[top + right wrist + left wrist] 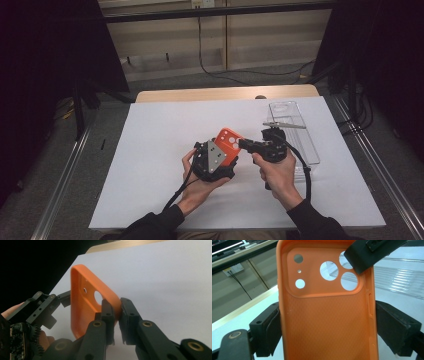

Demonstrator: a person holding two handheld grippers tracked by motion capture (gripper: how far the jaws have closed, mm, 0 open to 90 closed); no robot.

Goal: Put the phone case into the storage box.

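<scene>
An orange phone case (226, 140) is held above the white sheet between both grippers, with its camera cut-outs at the far end. In the left gripper view its ribbed inner side (327, 322) faces the camera. My left gripper (221, 152) is shut on the case's two long sides, with one black pad (268, 327) on each. My right gripper (243, 144) is shut on the case's top corner by the camera holes. In the right gripper view the case's rim (82, 295) sits between the two closed fingertips (107, 310). One jaw of that right gripper (367, 253) also reaches in from the top.
A white sheet (160, 150) covers the wooden table (200, 94). A clear plastic tray (302, 135) lies to the right of the hands, with a thin metal tool (285, 125) across it. Cables run over the floor beyond the table.
</scene>
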